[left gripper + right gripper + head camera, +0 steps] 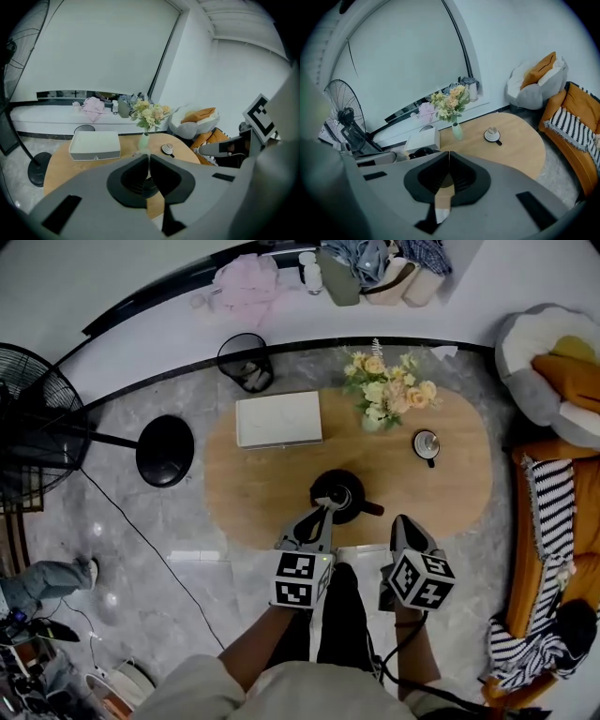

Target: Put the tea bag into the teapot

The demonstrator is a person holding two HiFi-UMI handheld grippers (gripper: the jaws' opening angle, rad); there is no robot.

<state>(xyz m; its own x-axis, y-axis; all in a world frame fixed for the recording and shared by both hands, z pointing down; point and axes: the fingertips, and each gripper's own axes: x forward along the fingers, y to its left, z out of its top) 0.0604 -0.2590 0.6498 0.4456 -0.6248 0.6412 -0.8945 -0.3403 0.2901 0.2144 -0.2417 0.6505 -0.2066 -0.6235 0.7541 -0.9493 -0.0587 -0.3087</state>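
Nearest to us, over the grey marble floor [141, 615], our two tools reach toward the near edge of the oval wooden bench [450, 493]. The left hand-held gripper [325, 509] points forward and down. In the head view its tips lie over the near left edge of the black teapot [343, 495]; we cannot tell whether they touch it. In the left gripper view its jaws are closed against each other, and we can make out nothing gripped between them. The right hand-held gripper [401, 521] sits to the right at the bench's near edge, just beside the end of the teapot's handle and apart from it. Its jaws are also pressed together, with nothing between them. We cannot find the tea bag in any view.

The teapot stands on the bench close to the near edge, about midway along it, with its handle pointing right. Farther back, a white box [278, 418] lies on the left of the bench. A vase of pale flowers [389, 390] stands on the right, with a cup on a saucer [427, 443] a little nearer and to its right. Beyond the bench, a black mesh waste basket [246, 362] stands on the floor. A black standing fan [33, 427] is at the far left. An orange sofa [523, 568] with a striped blanket is at the right.
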